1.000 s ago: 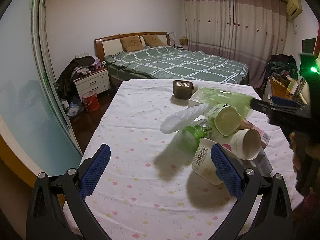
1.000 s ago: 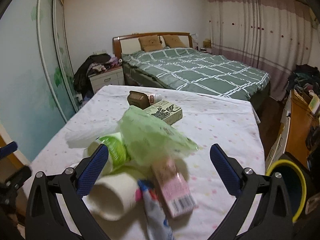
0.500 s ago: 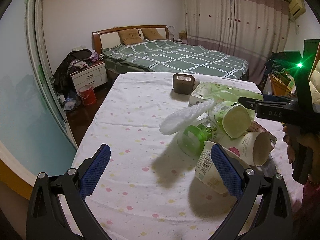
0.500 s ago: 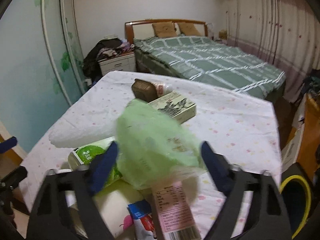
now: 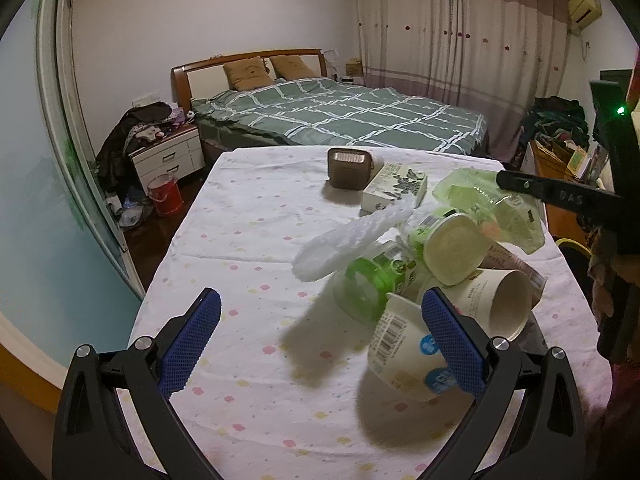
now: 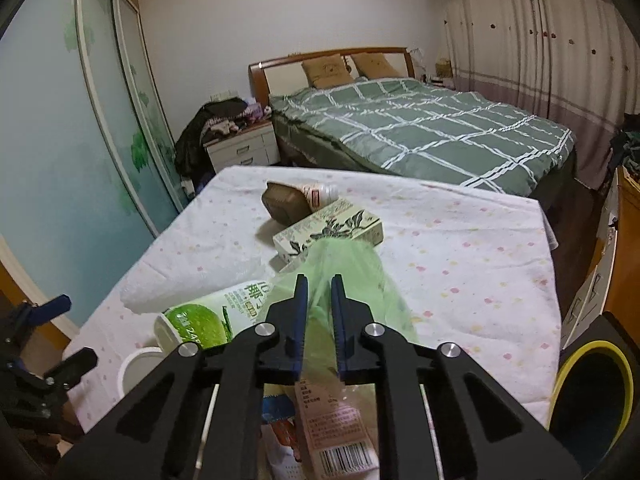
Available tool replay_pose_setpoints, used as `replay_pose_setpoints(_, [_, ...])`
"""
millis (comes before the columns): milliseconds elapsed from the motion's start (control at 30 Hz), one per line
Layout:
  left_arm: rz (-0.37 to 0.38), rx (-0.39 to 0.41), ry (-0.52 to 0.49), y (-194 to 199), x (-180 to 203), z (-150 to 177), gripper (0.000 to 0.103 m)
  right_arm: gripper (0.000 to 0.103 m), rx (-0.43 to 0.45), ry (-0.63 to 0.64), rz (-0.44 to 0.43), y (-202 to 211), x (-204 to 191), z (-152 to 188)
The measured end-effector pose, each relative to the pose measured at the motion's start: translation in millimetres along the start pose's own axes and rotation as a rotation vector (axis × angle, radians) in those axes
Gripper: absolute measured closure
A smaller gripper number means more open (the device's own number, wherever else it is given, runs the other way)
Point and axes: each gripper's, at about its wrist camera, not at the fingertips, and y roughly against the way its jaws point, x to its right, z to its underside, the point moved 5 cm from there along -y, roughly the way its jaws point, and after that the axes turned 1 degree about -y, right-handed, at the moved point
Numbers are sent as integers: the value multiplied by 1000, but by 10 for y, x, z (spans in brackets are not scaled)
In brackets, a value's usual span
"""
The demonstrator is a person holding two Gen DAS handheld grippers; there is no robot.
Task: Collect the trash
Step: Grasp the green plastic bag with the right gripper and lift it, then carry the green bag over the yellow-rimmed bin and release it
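A: What are the right gripper (image 6: pixel 319 296) and its fingers doing?

B: They have just been closing and now pinch the thin, crumpled green plastic bag (image 6: pixel 352 280), which bulges out ahead of the blue pads.

A: And the left gripper (image 5: pixel 316 344)?

B: Released, its fingers spread wide with nothing between them, low over the bench (image 5: pixel 248 240) with its white dotted cloth.

A: Where is the trash?

B: Heaped at the near right of the bench. The bag sits on top; under it lie a green-labelled white tub (image 6: pixel 200 320), a white paper cup with a barcode (image 5: pixel 404 352) on its side, touching the left gripper's right finger, and a wider paper cup (image 5: pixel 500 300). A white foam sheet (image 5: pixel 352 236) sticks out to the left.

A: Further out?

B: A printed white carton (image 6: pixel 328 232), then a small brown box (image 6: pixel 284 202)
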Motion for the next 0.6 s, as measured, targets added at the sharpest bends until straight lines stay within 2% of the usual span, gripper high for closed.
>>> replay_pose_setpoints(267, [32,16,-28,27,177,-98,4,94,80,-44,-7,481,181,-100])
replay_pose_setpoints(600, [65,17,-70,5,444,-143,4,96,142,-66,10,879,375,-174])
